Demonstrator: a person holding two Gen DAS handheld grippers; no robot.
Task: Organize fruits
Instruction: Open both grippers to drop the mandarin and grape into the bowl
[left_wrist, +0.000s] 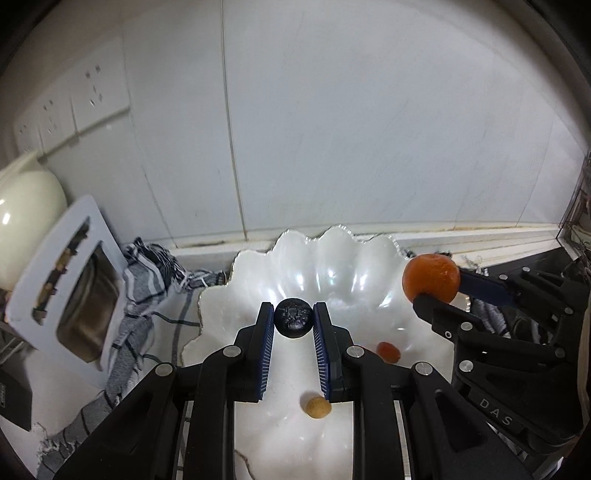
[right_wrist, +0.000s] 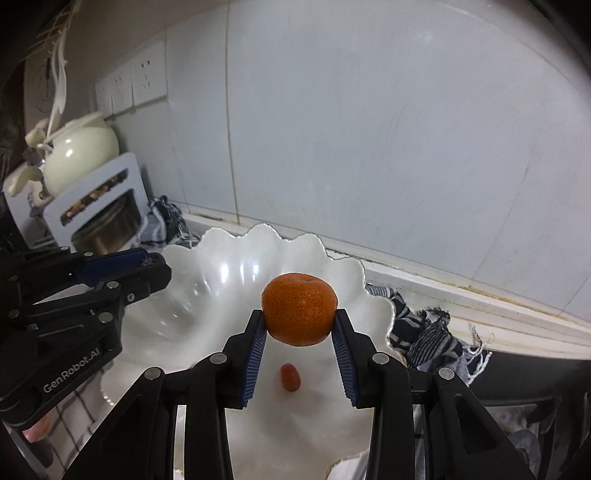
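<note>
Fingers (left_wrist: 266, 334) of the left gripper (left_wrist: 293, 321) are closed on a small dark round fruit (left_wrist: 293, 318), pinching it at their tips above the middle of the white scalloped bowl (left_wrist: 332, 258). Over on the right, the right gripper (right_wrist: 300, 325) has its blue-padded fingers (right_wrist: 255, 354) clamped on either side of an orange mandarin (right_wrist: 300, 308), which hangs over the bowl's right half; from the left wrist view the same mandarin (left_wrist: 431, 277) sits just above the bowl's right rim.

Behind everything rises a pale tiled wall (left_wrist: 351, 110) with a row of sockets (left_wrist: 92, 92) at the left. The desk (right_wrist: 517, 376) carries the bowl, which lies on a grey-and-white striped cloth (left_wrist: 147, 280) whose fringed edge also shows past the bowl's right side (right_wrist: 432, 332). At the far left stands a white holder with cut-out slots (left_wrist: 74, 258) with a metal container inside it, and a cream teapot (right_wrist: 79, 153) rests on top of it.

Inside the bowl, on its floor, lie two loose small fruits: a reddish-orange oval one (left_wrist: 388, 351), seen in the right wrist view directly below the held mandarin (right_wrist: 290, 376), and a tan round one (left_wrist: 317, 406) close to the right finger of the left gripper. The two lie apart from each other.
</note>
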